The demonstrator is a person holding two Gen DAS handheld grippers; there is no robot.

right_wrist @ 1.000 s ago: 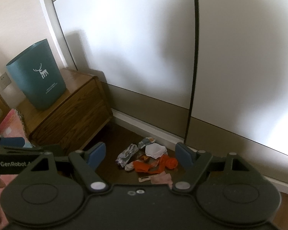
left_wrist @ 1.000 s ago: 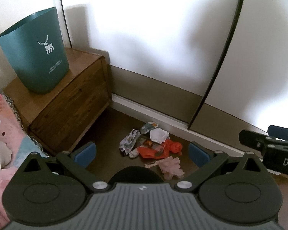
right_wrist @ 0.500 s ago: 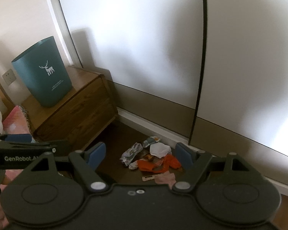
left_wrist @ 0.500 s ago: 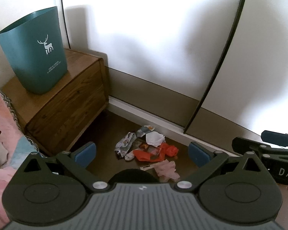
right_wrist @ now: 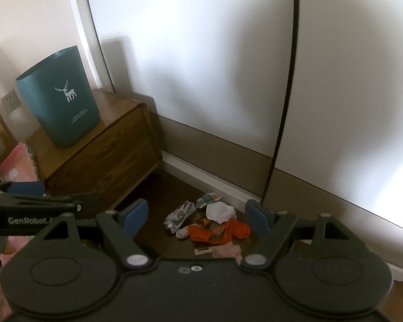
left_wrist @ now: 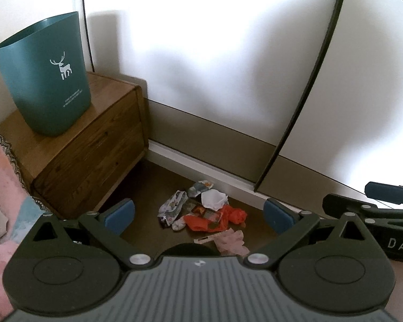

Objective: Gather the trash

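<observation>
Both grippers, left gripper (left_wrist: 198, 214) and right gripper (right_wrist: 197, 216), hover with jaws apart above the trash pile (left_wrist: 201, 212), approach underway, a descent and first pinch apparently next.

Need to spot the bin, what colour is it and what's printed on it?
The bin is teal with a white deer and small white lettering, clearest in the left wrist view.

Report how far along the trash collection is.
Nothing looks collected yet. The pile of crumpled wrappers, orange plastic and pink tissue lies on the dark floor by the baseboard. The left hand-held gripper and right hand-held gripper are both open and hold nothing, above the pile. Left to do: pick up every piece. The teal deer-print plastic bin stands on the wooden nightstand.
</observation>
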